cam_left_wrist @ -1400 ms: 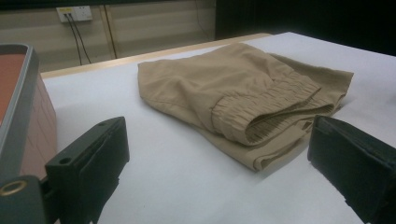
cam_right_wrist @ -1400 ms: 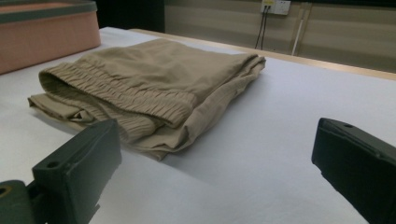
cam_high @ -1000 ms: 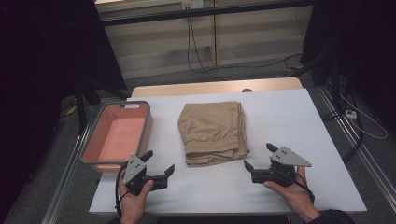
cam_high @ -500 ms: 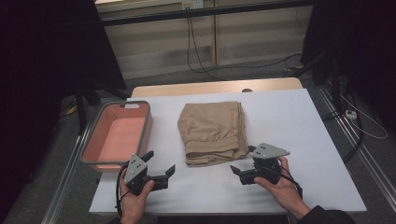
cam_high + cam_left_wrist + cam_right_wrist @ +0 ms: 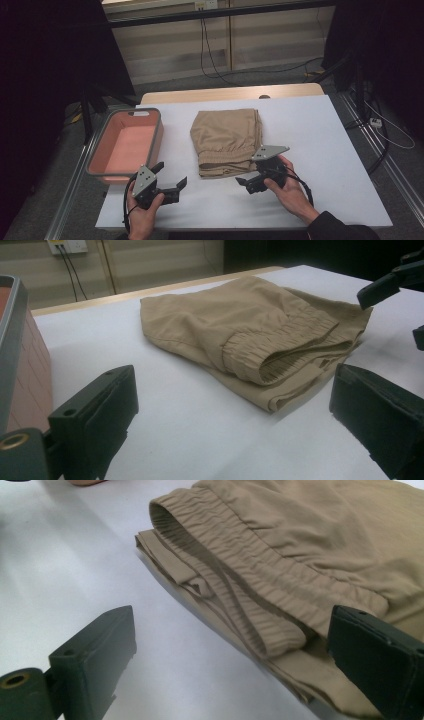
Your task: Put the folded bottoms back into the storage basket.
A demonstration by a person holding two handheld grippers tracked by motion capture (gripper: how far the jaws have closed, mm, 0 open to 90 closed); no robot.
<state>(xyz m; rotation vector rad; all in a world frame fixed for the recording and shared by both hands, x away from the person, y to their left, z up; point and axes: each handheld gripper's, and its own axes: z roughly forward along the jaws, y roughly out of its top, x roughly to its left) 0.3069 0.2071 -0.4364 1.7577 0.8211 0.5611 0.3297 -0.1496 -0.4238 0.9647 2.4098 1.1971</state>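
Since a second ago, right hand-held gripper (image 5: 248,181) has neared folded trousers (image 5: 227,140).

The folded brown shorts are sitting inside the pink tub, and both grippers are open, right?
Not quite. The folded brown shorts lie on the white table, beside the pink tub, as the high view shows. Both the left gripper and right gripper are open.
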